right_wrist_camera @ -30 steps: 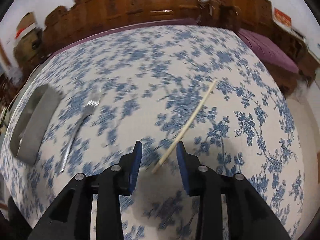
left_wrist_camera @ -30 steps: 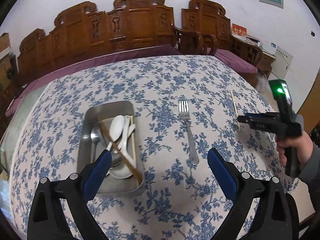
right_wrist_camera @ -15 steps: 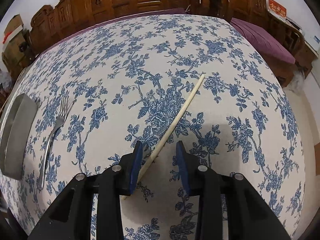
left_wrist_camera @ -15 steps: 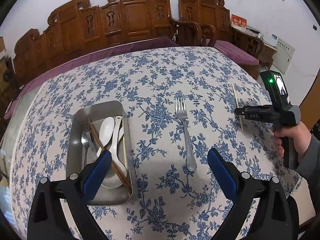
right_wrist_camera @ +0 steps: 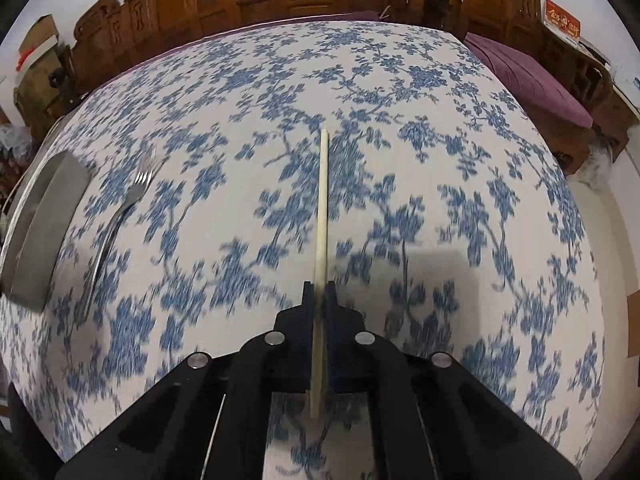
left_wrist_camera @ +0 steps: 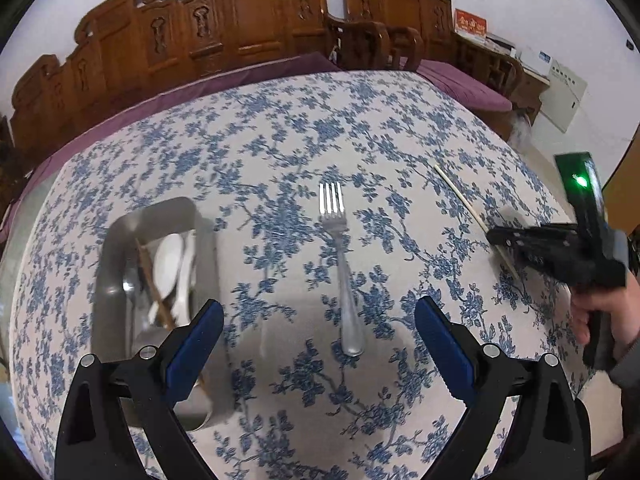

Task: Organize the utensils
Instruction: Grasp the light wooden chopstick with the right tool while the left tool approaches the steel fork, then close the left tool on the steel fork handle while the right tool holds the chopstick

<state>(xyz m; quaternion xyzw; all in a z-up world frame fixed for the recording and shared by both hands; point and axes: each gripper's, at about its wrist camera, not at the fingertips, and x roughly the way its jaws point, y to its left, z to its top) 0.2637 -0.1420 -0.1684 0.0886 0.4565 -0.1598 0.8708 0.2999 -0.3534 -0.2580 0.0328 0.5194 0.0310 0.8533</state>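
Note:
A pale wooden chopstick [right_wrist_camera: 322, 208] runs straight ahead from my right gripper [right_wrist_camera: 319, 294], whose jaws are closing and pinch its near part. From the left wrist view the same chopstick [left_wrist_camera: 460, 196] lies at the table's right, with the right gripper [left_wrist_camera: 500, 240] on its near end. A steel fork [left_wrist_camera: 340, 264] lies mid-table, tines away, between the wide-open fingers of my left gripper [left_wrist_camera: 316, 332], which hovers above it. The steel tray [left_wrist_camera: 120, 312] at left holds white spoons, a metal spoon and a brown chopstick. In the right wrist view the fork [right_wrist_camera: 116, 220] and tray [right_wrist_camera: 44, 232] sit far left.
A blue-flowered cloth [left_wrist_camera: 280, 152] covers the table. Carved wooden chairs [left_wrist_camera: 248, 16] and a purple-cushioned bench stand behind it. A person's hand [left_wrist_camera: 600, 312] holds the right gripper at the table's right edge.
The right gripper's jaws closed onto the pale chopstick, which turned to point straight ahead. The left gripper shifted right, so the fork now lies between its open fingers.

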